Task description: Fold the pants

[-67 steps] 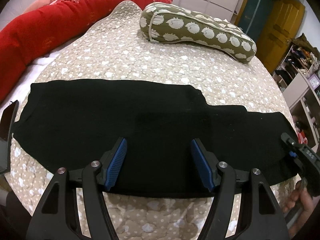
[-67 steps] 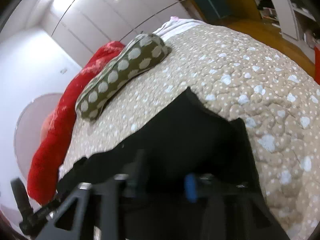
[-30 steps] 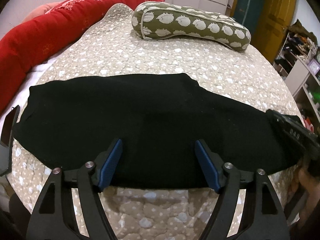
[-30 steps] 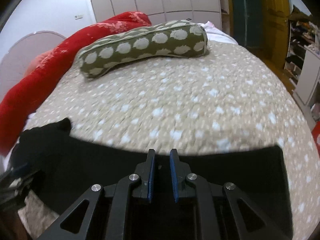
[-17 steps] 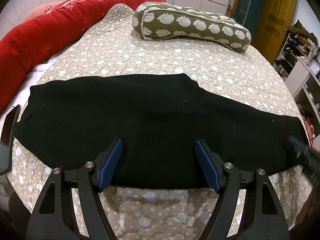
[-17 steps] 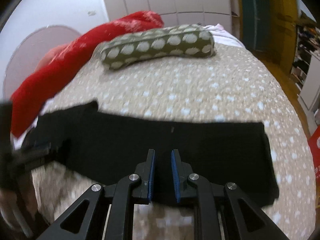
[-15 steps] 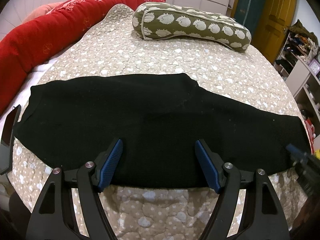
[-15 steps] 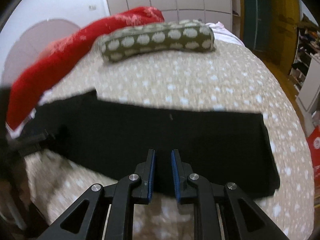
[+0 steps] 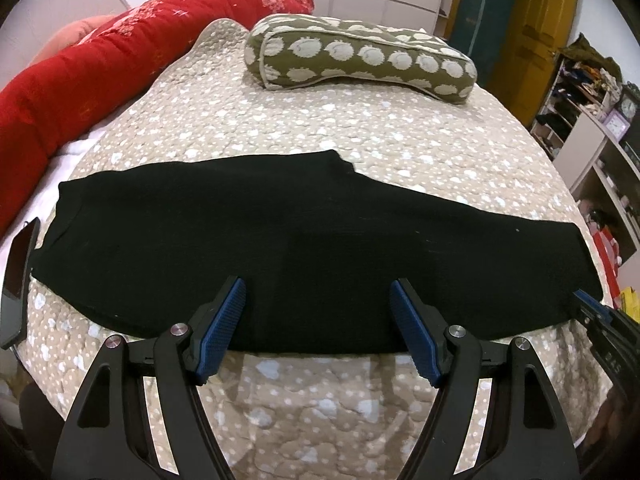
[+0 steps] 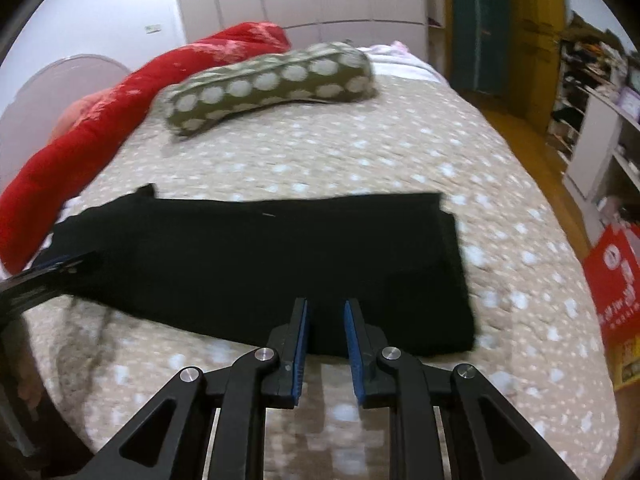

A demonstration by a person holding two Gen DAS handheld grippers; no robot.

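The black pants (image 9: 304, 256) lie flat across the middle of the frame on the spotted bed cover (image 9: 360, 136), already folded in half the long way, one leg on the other. The left gripper (image 9: 318, 316) is spread wide and holds nothing, and the right gripper (image 10: 326, 324) is nearly closed with a small gap and nothing in it. The pants look like they need more folds to get short

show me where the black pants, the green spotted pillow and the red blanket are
black pants (image 9: 312, 256): left wrist view, middle of the flat cloth.
green spotted pillow (image 9: 360, 56): left wrist view, top of its middle.
red blanket (image 9: 92, 76): left wrist view, middle of the long roll.
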